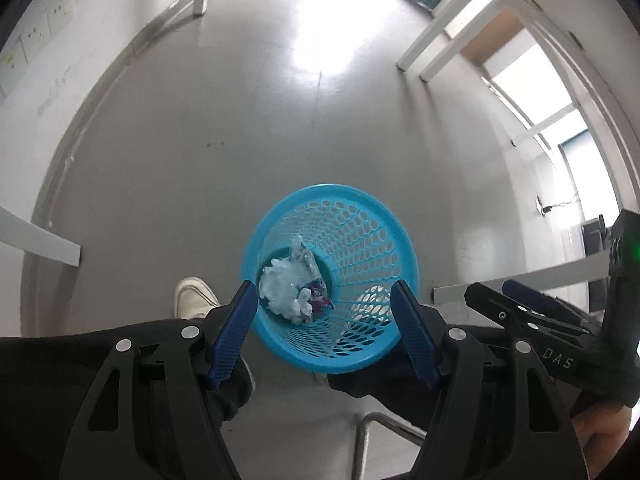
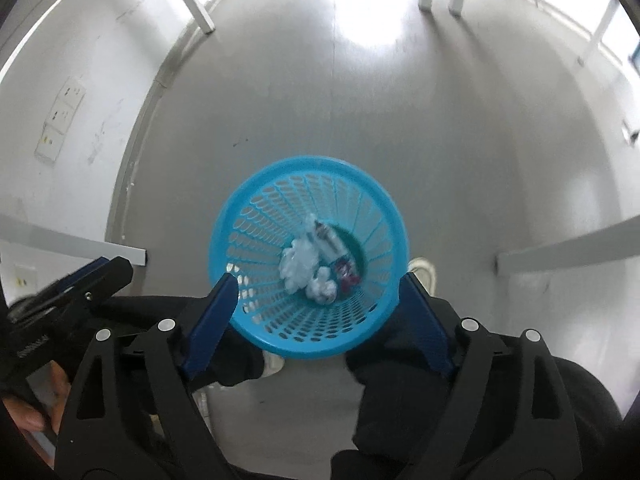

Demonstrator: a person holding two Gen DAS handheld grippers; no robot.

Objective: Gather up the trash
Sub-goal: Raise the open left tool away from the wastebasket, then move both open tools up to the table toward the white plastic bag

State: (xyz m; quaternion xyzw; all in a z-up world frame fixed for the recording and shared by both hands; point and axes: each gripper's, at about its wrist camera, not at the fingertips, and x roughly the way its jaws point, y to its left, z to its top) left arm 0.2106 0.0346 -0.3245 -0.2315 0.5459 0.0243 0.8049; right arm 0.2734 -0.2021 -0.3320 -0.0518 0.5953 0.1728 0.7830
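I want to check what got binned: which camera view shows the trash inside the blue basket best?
The left wrist view: the trash at the bottom of the blue basket is sharp, crumpled white paper beside a printed wrapper. The right wrist view shows the same pile, but blurred.

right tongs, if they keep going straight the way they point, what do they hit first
Probably the crumpled white paper at the bottom of the round blue plastic mesh basket; the open right tongs point down into its mouth, though depth is unclear.
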